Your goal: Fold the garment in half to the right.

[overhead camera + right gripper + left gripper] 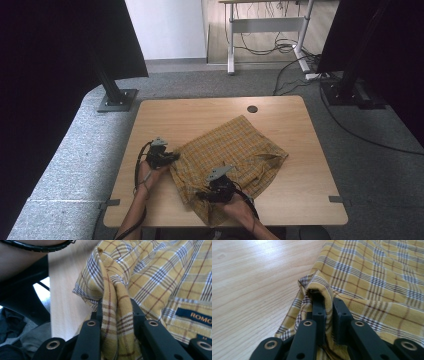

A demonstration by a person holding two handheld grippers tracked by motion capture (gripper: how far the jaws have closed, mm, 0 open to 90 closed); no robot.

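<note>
Mid-fold, the left gripper (172, 156) and right gripper (202, 194) each pinch a bunched edge of the yellow plaid shirt (235, 150) lying on the wooden table (200, 112); next, both should likely carry the edge across together.

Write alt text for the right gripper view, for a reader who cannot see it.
The right gripper is clamped on a bunched fold of a yellow plaid shirt, its two black jaws rising from the bottom edge. A dark blue label with orange letters sits at the right, and the pale wooden table runs along the left.
</note>
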